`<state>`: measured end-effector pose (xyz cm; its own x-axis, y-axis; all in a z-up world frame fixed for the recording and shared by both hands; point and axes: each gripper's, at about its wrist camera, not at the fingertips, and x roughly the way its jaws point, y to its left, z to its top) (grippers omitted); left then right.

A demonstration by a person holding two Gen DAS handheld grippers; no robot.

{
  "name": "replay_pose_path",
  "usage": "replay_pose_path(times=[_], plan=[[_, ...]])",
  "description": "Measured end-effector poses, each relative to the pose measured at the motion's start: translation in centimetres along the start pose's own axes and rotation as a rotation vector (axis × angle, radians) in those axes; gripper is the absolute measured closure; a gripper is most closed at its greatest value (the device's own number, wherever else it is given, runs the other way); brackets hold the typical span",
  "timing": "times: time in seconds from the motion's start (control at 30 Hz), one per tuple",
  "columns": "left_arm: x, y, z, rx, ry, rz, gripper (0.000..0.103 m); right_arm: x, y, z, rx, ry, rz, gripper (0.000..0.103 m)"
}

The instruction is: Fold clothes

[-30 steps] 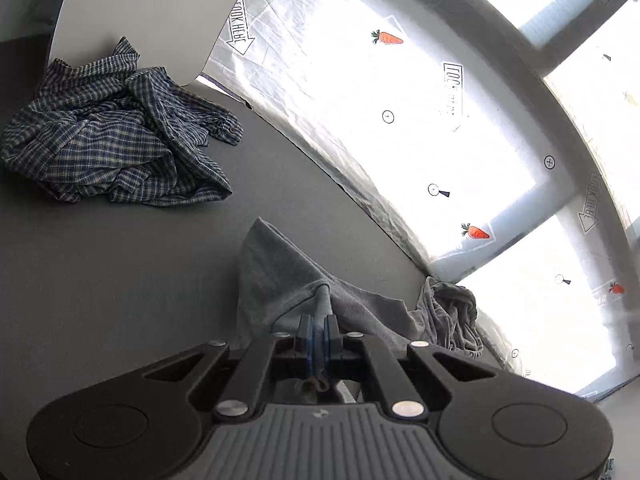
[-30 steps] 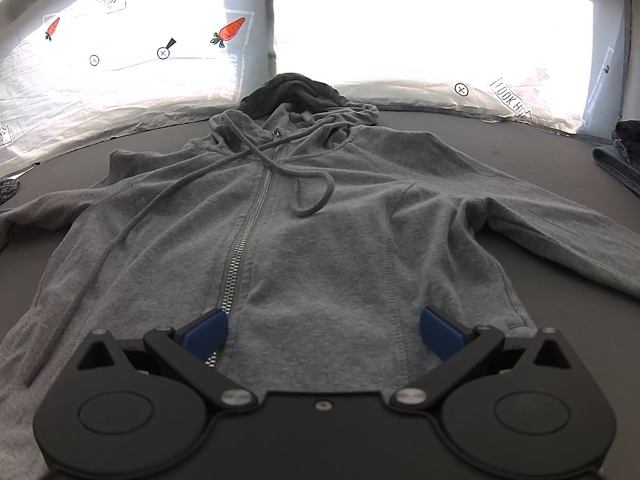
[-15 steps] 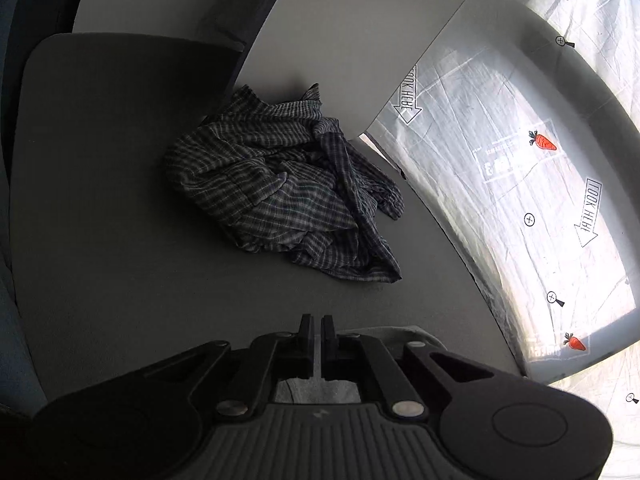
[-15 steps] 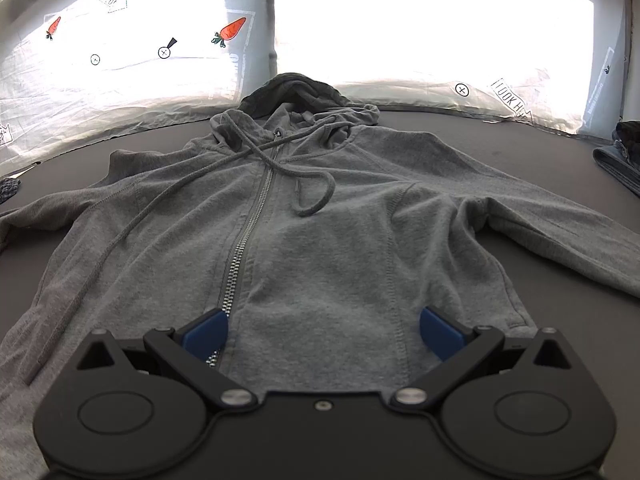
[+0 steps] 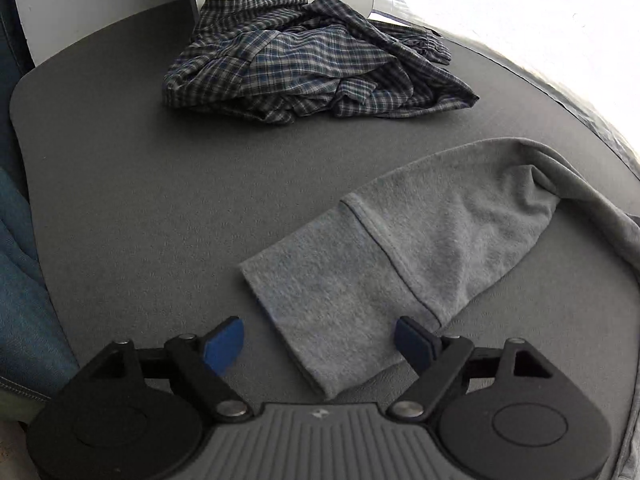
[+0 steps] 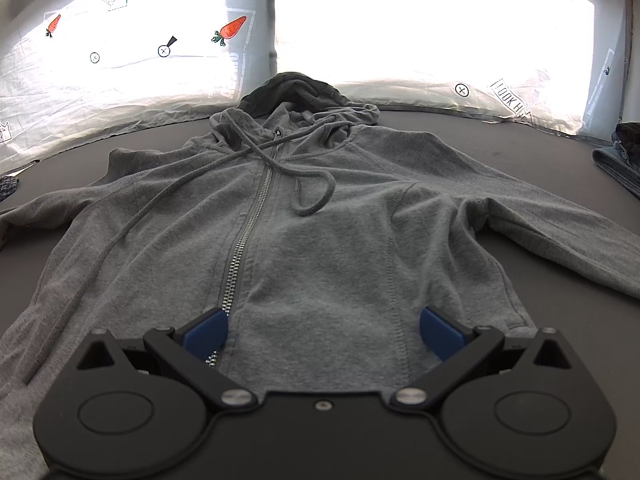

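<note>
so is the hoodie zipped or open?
Zipped. The hoodie lies spread flat, the zipper closed to the collar; its bottom end is hidden.

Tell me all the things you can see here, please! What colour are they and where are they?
hoodie: one, grey, spread flat with the zip front up on the table, hood toward the windows
hoodie sleeve: one in the left wrist view, grey, cuff lying flat between the left fingers
checked shirt: one, blue and white, crumpled heap at the far end of the table
jeans: some, blue denim, at the right edge of the table
table: one, dark grey
window sheets: white, with carrots and arrows, behind the table
left gripper: one, black with blue fingers, just opened, pressing nothing
right gripper: one, black with blue fingers, open over the hoodie's hem
</note>
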<state>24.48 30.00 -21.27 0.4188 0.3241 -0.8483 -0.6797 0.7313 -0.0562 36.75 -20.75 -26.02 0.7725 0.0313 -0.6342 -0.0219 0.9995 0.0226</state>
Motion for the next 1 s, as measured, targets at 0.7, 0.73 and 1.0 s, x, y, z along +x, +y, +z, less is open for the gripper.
replay_pose_path(times=[0.7, 0.73, 1.0], plan=[[-12.9, 6.4, 12.5, -0.332, -0.396, -0.162, 0.097, 0.0, 0.0, 0.0, -0.001, 0.0, 0.0, 0.0], [-13.3, 6.2, 12.8, -0.319, -0.407, -0.158, 0.097, 0.0, 0.0, 0.0, -0.001, 0.0, 0.0, 0.0], [-7.6, 4.6, 10.9, -0.201, -0.277, 0.049, 0.096, 0.0, 0.0, 0.0, -0.001, -0.001, 0.001, 0.0]])
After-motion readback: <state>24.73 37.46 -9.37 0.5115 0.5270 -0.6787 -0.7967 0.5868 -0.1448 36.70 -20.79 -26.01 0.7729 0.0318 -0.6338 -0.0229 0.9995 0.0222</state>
